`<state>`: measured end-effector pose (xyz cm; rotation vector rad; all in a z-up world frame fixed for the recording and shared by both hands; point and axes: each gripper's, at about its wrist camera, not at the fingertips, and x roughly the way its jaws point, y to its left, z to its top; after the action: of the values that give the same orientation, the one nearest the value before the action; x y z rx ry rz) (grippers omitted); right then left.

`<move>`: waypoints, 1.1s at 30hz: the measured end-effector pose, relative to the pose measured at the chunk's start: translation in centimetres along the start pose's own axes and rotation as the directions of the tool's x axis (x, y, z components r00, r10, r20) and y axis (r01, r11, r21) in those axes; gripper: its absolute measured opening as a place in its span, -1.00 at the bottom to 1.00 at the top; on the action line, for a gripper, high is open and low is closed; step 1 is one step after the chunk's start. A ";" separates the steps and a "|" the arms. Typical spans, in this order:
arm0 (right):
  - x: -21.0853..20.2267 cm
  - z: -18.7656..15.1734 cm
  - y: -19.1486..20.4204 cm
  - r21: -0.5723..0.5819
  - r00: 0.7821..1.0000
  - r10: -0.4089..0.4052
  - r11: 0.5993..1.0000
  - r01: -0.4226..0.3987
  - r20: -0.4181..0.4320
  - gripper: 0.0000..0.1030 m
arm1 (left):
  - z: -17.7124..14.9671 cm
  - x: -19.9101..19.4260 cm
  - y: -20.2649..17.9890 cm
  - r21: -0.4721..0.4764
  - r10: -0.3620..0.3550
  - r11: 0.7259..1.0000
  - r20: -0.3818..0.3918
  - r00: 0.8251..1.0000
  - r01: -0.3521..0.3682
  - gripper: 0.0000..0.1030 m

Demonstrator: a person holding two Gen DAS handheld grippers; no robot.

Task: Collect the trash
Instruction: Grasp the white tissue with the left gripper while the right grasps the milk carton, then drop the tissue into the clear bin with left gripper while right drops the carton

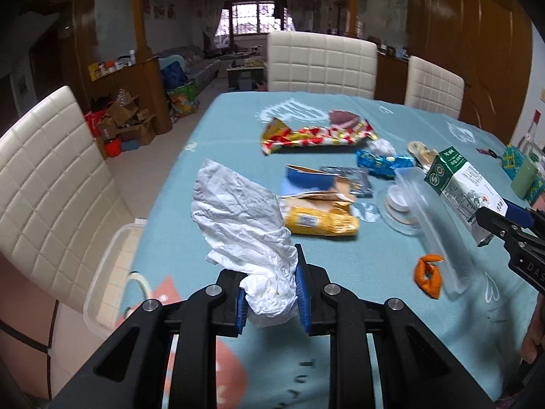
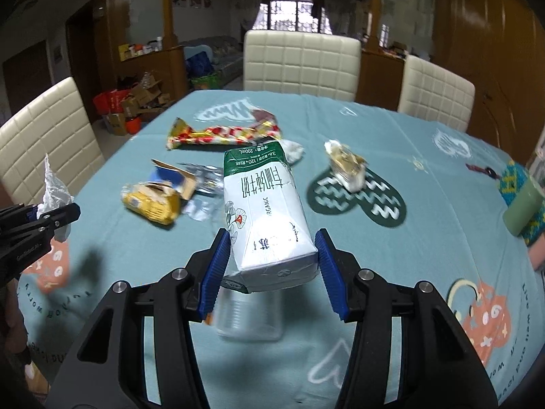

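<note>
My left gripper (image 1: 272, 301) is shut on a crumpled white tissue (image 1: 238, 214), held just above the blue tablecloth (image 1: 357, 272). My right gripper (image 2: 269, 266) is shut on a white and green milk carton (image 2: 262, 204), lifted off the table and tilted. In the left wrist view the carton (image 1: 466, 187) hangs at the right. On the cloth lie a yellow wrapper (image 1: 320, 220), a torn blue box (image 1: 310, 175), a red and gold wrapper (image 1: 313, 134), a blue wrapper (image 1: 381, 162) and an orange scrap (image 1: 427, 274).
A clear plastic container (image 2: 248, 320) lies under the carton. A crumpled gold wrapper (image 2: 347, 167) sits on a heart mat. A green cup (image 2: 523, 208) stands at the right. A clear tub (image 1: 102, 279) sits at the table's left edge, and white chairs (image 1: 320, 61) surround the table.
</note>
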<state>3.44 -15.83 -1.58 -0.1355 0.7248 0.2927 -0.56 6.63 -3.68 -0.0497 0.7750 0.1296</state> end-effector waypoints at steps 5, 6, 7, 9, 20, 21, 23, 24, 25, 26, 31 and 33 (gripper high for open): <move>0.6 1.5 4.4 -0.072 0.997 0.078 0.994 -0.078 -0.006 0.04 | -0.5 0.0 4.0 -0.062 0.048 0.997 -0.003 0.999 -0.048 -0.56; 1.0 1.9 5.5 -0.083 0.995 0.103 0.991 -0.103 -0.014 0.04 | -0.6 0.0 4.8 -0.072 0.059 0.996 -0.003 0.998 -0.059 -0.57; 1.2 2.1 6.4 -0.093 0.992 0.123 0.988 -0.124 -0.020 0.04 | -0.7 0.0 5.8 -0.081 0.070 0.994 -0.004 0.998 -0.071 -0.57; 2.2 2.9 8.8 -0.121 0.985 0.169 0.978 -0.172 -0.037 0.04 | -1.0 -0.1 7.5 -0.099 0.094 0.991 -0.005 0.996 -0.094 -0.56; 6.1 6.4 21.0 -0.265 0.947 0.314 0.909 -0.322 -0.076 0.05 | -0.5 1.9 16.9 -0.202 0.211 0.955 -0.047 0.976 -0.216 -0.50; 6.3 6.7 21.9 -0.273 0.944 0.320 0.904 -0.329 -0.078 0.05 | -0.5 2.1 17.5 -0.212 0.211 0.953 -0.053 0.976 -0.217 -0.42; 7.0 7.2 23.1 -0.283 0.941 0.327 0.898 -0.337 -0.083 0.05 | -0.5 2.6 18.7 -0.244 0.212 0.944 -0.065 0.975 -0.222 0.19; 7.3 7.4 23.8 -0.289 0.939 0.332 0.894 -0.343 -0.088 0.05 | -0.6 2.8 19.2 -0.259 0.229 0.936 -0.064 0.971 -0.238 0.61; 7.5 7.5 24.3 -0.293 0.937 0.336 0.891 -0.348 -0.093 0.05 | -0.7 2.8 19.6 -0.272 0.246 0.929 -0.054 0.968 -0.252 0.69; 7.9 7.6 24.8 -0.298 0.936 0.338 0.888 -0.351 -0.097 0.05 | -0.8 2.9 19.9 -0.278 0.254 0.926 -0.050 0.966 -0.257 0.69; 8.9 7.7 27.1 -0.325 0.925 0.356 0.866 -0.379 -0.132 0.06 | -1.5 3.6 21.5 -0.302 0.255 0.915 -0.081 0.964 -0.268 0.69; 9.2 7.6 28.2 -0.339 0.919 0.366 0.854 -0.395 -0.148 0.07 | -1.9 3.3 22.1 -0.316 0.281 0.903 -0.077 0.957 -0.291 0.69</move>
<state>6.06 14.71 -2.74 -0.3589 0.7675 0.8093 -2.54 28.66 -7.31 -0.2521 0.7806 0.5385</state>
